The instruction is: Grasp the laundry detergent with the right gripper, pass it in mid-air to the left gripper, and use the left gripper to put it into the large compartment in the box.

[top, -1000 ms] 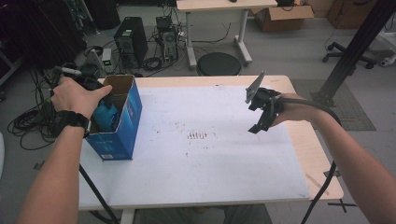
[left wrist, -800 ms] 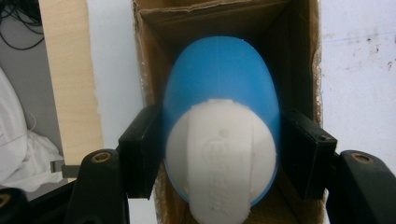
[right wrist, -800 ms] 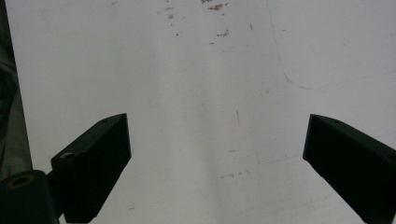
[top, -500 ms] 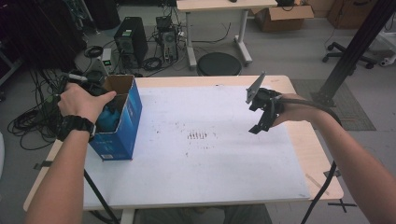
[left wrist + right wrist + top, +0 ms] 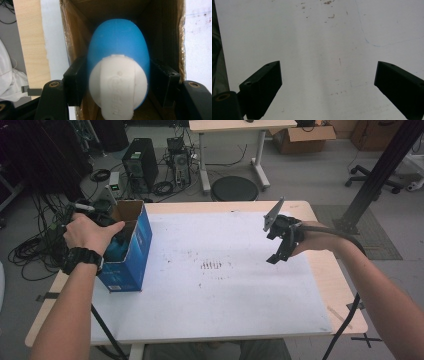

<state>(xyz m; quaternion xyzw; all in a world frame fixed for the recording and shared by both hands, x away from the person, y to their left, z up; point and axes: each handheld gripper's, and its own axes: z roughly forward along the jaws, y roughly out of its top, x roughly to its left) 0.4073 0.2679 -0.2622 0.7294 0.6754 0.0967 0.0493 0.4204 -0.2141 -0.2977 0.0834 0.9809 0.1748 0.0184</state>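
Observation:
A blue egg-shaped object with a white base sits between the jaws of my left gripper, which is shut on it over the open top of a blue cardboard box. In the left gripper view the brown inside walls of the box surround the object. From above, the left hand covers the gripper at the box's opening, with a bit of blue showing beside it. My right gripper hovers over the white table sheet at the right, open, with nothing between its jaws.
The box stands at the table's left edge. The wooden table edge borders the white sheet, which carries small dark marks. Behind the table are a round black stool, computer towers and cables on the floor.
The left hand has shifted a little at the box's opening, and the blue object shows less from above. The right gripper has stayed where it was.

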